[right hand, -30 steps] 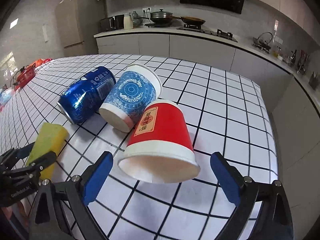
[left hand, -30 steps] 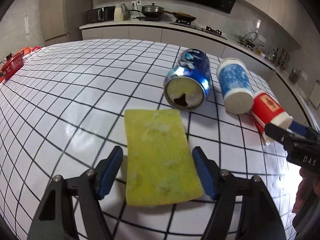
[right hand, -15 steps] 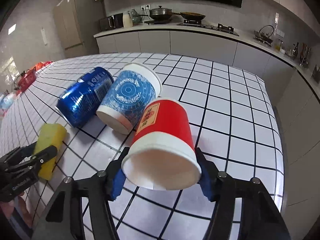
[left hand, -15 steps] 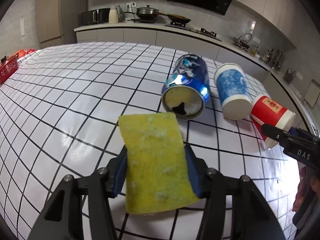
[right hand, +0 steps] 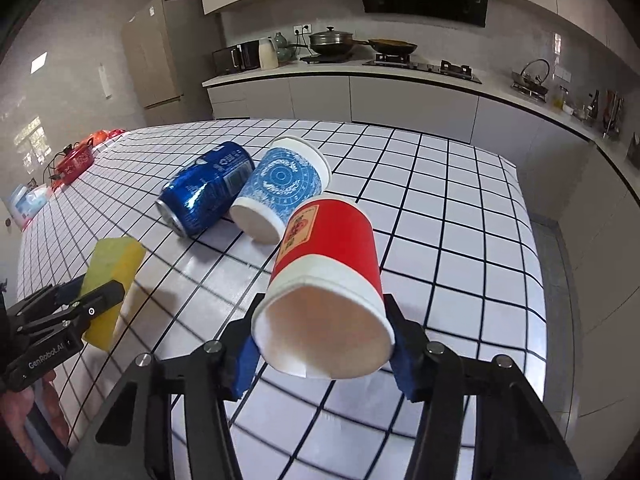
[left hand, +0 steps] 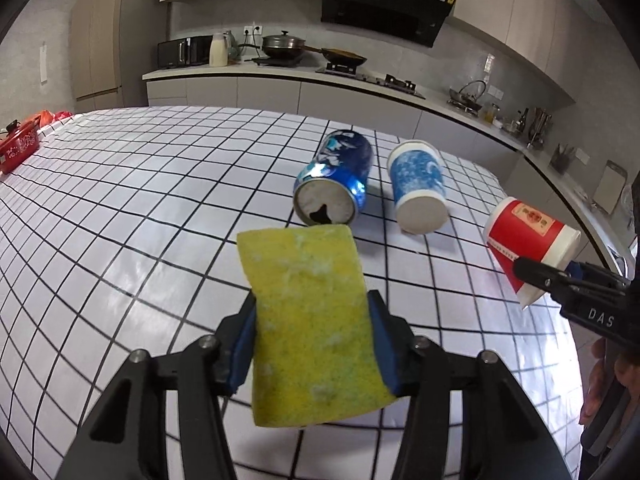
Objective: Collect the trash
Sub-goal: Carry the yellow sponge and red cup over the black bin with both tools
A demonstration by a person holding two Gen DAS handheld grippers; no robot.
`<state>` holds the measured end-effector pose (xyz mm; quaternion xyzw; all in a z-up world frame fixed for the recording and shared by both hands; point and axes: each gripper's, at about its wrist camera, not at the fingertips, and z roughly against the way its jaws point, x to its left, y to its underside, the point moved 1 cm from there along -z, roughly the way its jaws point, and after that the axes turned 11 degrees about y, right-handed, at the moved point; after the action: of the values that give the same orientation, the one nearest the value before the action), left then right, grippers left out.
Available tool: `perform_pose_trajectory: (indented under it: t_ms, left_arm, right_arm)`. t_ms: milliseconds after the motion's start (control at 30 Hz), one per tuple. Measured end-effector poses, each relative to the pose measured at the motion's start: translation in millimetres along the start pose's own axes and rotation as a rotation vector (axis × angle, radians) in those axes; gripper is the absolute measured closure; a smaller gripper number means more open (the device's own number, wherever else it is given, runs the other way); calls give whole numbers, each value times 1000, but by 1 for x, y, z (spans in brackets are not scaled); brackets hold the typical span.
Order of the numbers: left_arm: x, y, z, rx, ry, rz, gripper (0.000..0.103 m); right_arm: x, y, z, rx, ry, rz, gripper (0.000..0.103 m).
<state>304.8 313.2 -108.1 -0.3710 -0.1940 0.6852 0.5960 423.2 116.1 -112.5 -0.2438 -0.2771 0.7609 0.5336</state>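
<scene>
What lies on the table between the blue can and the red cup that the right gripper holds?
The blue-patterned paper cup lies on its side there, next to the blue can and beyond the red cup. Both wrist views show it.

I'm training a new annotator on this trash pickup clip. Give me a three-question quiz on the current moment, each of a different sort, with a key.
1. True or false: the left gripper is shut on the yellow sponge.
2. Multiple choice: what does the right gripper hold? A) blue can B) red paper cup C) blue paper cup
3. Fill in: the two trash items lying on the checked table are the blue can and the ____.

Key
1. True.
2. B, the red paper cup, clear of the table.
3. Blue paper cup, on its side beside the can.
</scene>
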Motion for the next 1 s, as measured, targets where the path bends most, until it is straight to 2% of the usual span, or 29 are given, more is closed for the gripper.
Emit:
perform_pose_trajectory:
  t_ms: [433, 1000]
  left_arm:
    - [-44, 19, 27, -8, 46, -41, 51]
    - [-130, 53, 59, 0, 118, -125, 51]
  right_arm:
    - [-20, 30, 58, -24, 1, 1, 46]
    - [-82, 86, 139, -52, 38, -35, 46]
